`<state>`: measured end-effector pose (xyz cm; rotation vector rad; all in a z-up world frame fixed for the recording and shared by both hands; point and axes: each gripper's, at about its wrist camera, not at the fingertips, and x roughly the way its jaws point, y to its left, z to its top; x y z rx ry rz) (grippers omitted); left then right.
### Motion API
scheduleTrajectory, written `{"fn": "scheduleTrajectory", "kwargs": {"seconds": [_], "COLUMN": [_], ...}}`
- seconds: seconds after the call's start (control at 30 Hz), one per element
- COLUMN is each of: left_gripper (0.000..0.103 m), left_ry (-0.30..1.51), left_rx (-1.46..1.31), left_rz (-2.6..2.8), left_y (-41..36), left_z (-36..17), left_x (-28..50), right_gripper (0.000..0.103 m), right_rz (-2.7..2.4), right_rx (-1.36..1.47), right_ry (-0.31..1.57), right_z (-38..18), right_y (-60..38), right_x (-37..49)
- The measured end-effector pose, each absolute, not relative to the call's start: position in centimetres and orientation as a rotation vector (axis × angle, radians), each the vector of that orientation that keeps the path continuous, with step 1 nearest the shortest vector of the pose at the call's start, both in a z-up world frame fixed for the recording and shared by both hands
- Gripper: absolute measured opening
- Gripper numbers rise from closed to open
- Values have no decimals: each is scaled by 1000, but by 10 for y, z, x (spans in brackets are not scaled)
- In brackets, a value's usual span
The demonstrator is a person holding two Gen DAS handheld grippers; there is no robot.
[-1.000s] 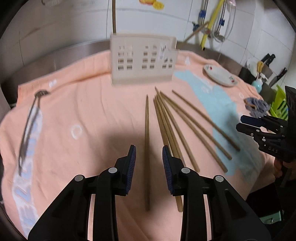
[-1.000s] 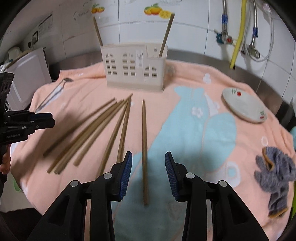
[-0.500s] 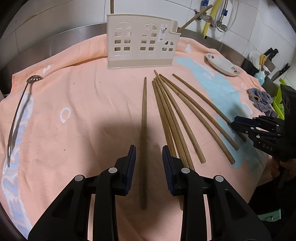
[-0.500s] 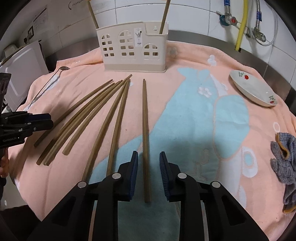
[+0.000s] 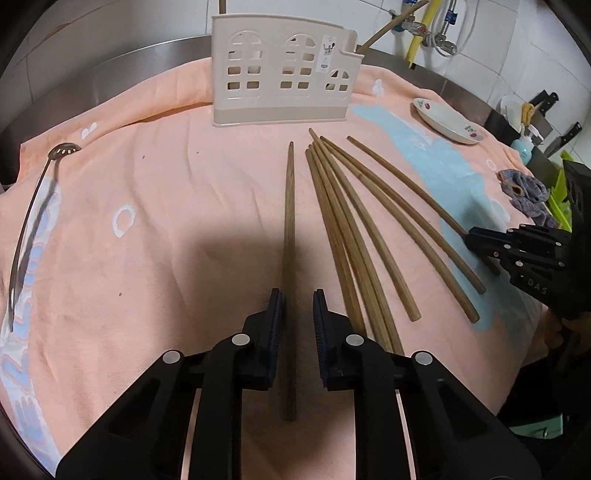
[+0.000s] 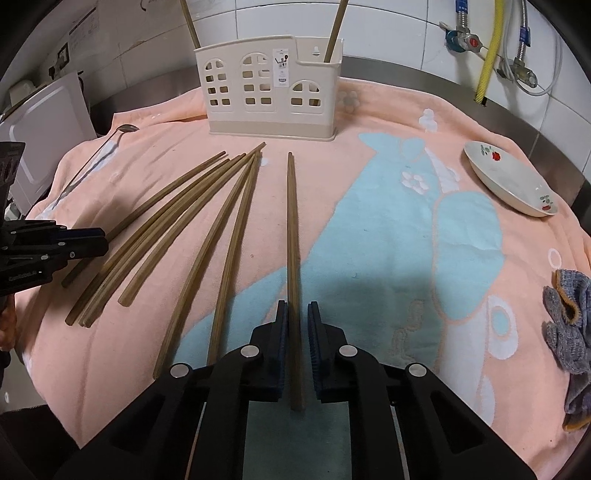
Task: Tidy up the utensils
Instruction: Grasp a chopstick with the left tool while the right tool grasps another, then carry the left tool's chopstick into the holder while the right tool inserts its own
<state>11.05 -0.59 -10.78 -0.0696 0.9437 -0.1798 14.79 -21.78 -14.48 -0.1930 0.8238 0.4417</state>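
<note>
Right gripper [image 6: 297, 308] sits low over the near end of the right-hand chopstick [image 6: 291, 221], its jaws having just been closing. They now stand very narrow, the left pad against the wood and only a sliver showing on the other side, so I judge it pinched. Left gripper [image 5: 297, 295] straddles the near end of the left-hand chopstick [image 5: 290, 206]. Its jaws have also just been closing, but a clear gap remains on the right of the stick, so it is narrow and not yet gripping.

Both sticks lie flat on the peach and blue towel [image 6: 388, 221], tips pointing to the far side where the cream holder [image 6: 269, 99] stands upright. Each is the outermost stick on its own side of the spread.

As to progress, the job looks barely started. Two standing chopsticks [image 6: 334, 33] already lean in the holder, one towards its left end and one in the right-end compartment. Between the two grippers the loose chopsticks [image 5: 336, 229] fan out on the towel, several of them, some touching side by side, none lifted. A slotted spoon [image 5: 33, 206] lies at the far left edge, well apart from the rest and also unsorted. On the right, a dish [image 6: 509, 184] and a grey cloth [image 6: 569, 325] sit clear of the sticks.

Left to do, by my reading: finish both pinches, lift, drop each stick into the holder, then repeat for the whole fan and probably the spoon
</note>
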Motion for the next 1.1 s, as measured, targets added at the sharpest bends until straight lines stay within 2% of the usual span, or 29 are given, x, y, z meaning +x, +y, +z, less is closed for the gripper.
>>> {"fn": "scheduleTrajectory", "kwargs": {"seconds": [0.47,0.6,0.7,1.1], "left_gripper": [16,7,5,5], "left_ry": [950,953,955,853], "left_rx": [-12,-12,-22,-26], "left_rz": [-159,-138,-136,-144], "left_y": [-14,-13,-12,-5], "left_z": [-110,-109,-107,-65], "left_x": [115,117,118,112], "right_gripper": [10,7,7,7], "right_rz": [417,412,413,435], "right_rx": [-239,-244,-245,-229], "right_ry": [793,789,784,655], "right_z": [-147,-146,-143,-87], "right_y": [-212,-210,-210,-214], "right_x": [146,145,143,133]}}
